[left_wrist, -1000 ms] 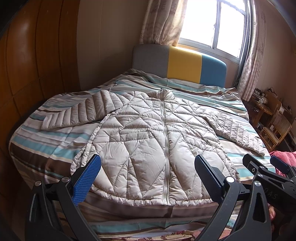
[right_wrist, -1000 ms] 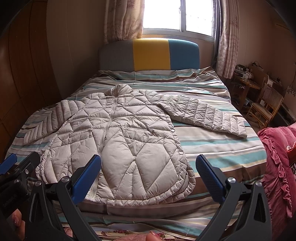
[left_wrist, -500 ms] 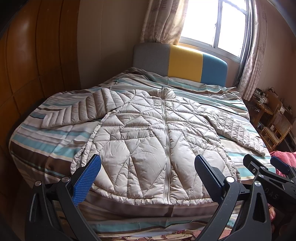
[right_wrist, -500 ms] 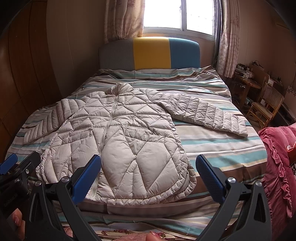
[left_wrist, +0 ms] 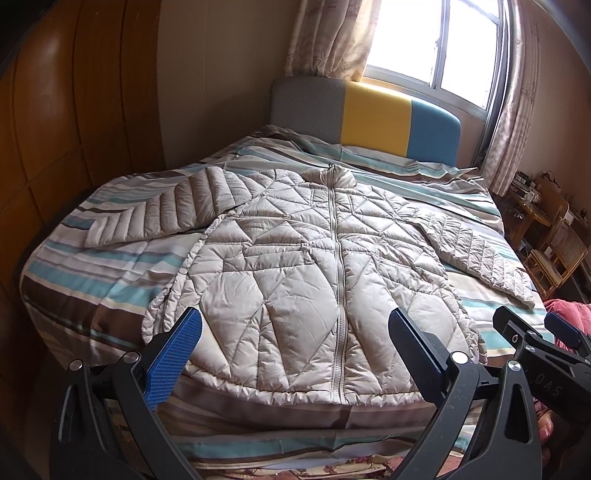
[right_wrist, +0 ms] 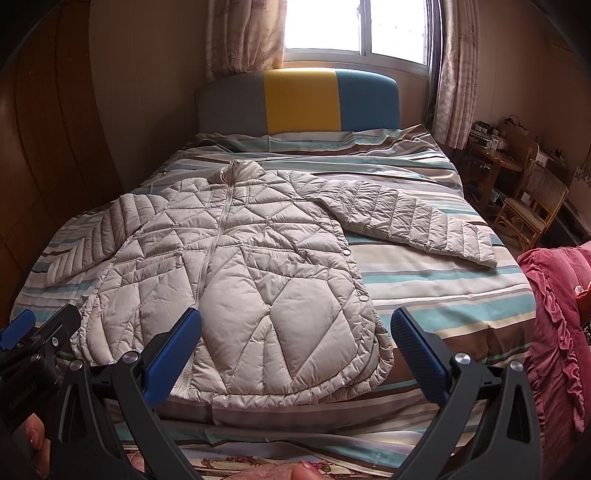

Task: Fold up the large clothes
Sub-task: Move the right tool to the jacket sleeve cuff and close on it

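**Grippers close in on the jacket**

The jacket (left_wrist: 325,280) lies flat and zipped on the bed (left_wrist: 92,291), both sleeves spread out, hem at the near edge. Over the last second both views have edged nearer and higher. The left gripper (left_wrist: 295,350) and right gripper (right_wrist: 295,350) hang above the hem, fingers wide apart, holding nothing. No fold looks begun; a first grasp seems next.

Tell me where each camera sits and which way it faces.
Left wrist: on the left tongs at the bed's foot, facing the headboard over the jacket; shows its open fingers and the right tongs.
Right wrist: on the right tongs, further right, same heading; shows its open fingers, the left tongs and fingertips.
Shared: jacket, striped bed cover, headboard, window.
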{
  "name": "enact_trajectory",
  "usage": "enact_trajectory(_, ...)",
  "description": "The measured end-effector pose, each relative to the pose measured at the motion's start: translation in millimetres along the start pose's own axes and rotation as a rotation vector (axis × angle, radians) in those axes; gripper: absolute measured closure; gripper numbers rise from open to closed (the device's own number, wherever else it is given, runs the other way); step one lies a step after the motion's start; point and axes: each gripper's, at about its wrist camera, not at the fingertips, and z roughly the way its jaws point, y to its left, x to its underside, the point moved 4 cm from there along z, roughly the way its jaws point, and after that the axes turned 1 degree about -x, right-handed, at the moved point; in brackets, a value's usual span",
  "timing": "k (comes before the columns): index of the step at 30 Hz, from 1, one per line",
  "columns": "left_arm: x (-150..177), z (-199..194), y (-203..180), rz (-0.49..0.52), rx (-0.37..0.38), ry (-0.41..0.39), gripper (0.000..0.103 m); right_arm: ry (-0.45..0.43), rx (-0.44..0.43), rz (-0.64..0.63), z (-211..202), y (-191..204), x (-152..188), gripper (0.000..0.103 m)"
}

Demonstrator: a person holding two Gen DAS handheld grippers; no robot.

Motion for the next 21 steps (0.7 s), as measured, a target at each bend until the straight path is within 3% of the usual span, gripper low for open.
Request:
enact_trajectory(10, -2.8, 28.7, 8.4, -0.027, -0.049, 0.061, 0.003, 0.043, 0.007, 0.045, 33.9, -19.4, -3.3, 0.002)
enact_trajectory(18, -11.0, 73.2, 17.3, -0.02, -0.158, 0.084, 0.003, 0.019, 0.112, 0.059, 81.0, -53.2, -14.4, 0.002)
enact_trajectory(21, -14.8, 97.6, 18.8, 0.01, -0.18, 0.106, 0.003, 0.046, 0.111, 0.077, 111.2, -73.2, -17.5, 0.002)
